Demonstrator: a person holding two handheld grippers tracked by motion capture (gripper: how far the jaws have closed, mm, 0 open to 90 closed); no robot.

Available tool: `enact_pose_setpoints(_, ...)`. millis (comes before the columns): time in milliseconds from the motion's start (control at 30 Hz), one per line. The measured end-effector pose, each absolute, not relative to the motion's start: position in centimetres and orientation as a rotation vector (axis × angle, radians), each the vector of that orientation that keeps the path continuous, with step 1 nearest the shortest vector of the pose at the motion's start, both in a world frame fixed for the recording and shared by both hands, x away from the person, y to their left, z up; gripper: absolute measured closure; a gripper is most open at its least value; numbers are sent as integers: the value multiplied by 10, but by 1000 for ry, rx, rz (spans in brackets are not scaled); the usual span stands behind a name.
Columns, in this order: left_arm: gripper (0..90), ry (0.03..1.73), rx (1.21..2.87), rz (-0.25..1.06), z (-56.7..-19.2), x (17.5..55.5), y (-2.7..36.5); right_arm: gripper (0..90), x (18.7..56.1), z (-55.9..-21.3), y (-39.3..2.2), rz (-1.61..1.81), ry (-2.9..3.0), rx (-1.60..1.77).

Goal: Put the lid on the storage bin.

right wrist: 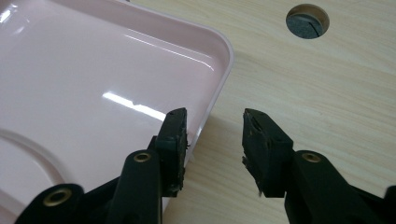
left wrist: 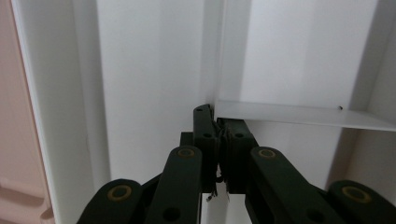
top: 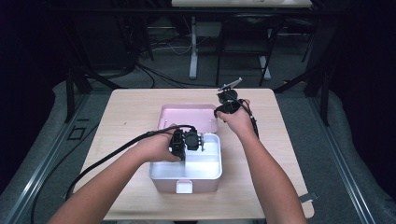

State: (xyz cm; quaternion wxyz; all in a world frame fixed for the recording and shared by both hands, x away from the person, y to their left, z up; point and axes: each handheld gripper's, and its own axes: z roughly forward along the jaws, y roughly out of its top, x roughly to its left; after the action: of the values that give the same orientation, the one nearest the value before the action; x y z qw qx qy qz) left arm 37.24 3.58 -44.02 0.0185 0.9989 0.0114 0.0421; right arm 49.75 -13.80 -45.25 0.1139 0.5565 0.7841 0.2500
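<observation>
High view: I see a pink box [top: 186, 179] with a white divided insert [top: 205, 163] near the middle of the wooden counter [top: 130, 107], its pink lid [top: 187, 115] lying open flat on the far side of it. My left tool [top: 201, 141] reaches into the insert from the left, over the far compartments. My right tool [top: 223, 103] sits at the lid's far right corner, the hand [top: 239, 120] wrapped around its body (a grey plate stands above it).

Left gripper view: the left tool [left wrist: 217, 122] has its jaws brought together, pinched on the end of a thin white partition [left wrist: 299, 115] where it meets the insert's upright divider. White walls of the insert [left wrist: 154, 70] surround the tips, and a strip of the pink box [left wrist: 18, 140] shows at the left edge.

Right gripper view: the right tool [right wrist: 215, 122] has its jaws apart, straddling the rounded rim of the lid [right wrist: 93, 84]; one jaw lies over the pink inside, the other over the bare counter [right wrist: 317, 84]. I cannot tell whether the pads touch the rim. A round cable hole [right wrist: 307, 21] shows farther off in the counter.
</observation>
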Motion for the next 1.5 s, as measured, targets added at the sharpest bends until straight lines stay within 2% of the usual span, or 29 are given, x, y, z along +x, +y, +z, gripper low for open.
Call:
enact_pose_setpoints(500, 866, 33, 3102, 154, -440, 371, 35, 699, 514, -472, -127, 689, 2281, 1759)
enact_pose_setpoints(767, 866, 31, 3104, 152, -440, 371, 35, 794, 513, -471, -123, 681, 2269, 1795)
enact_pose_setpoints(1500, 868, 37, 3102, 141, -441, 372, 35, 834, 503, -450, -130, 805, 2202, 1809)
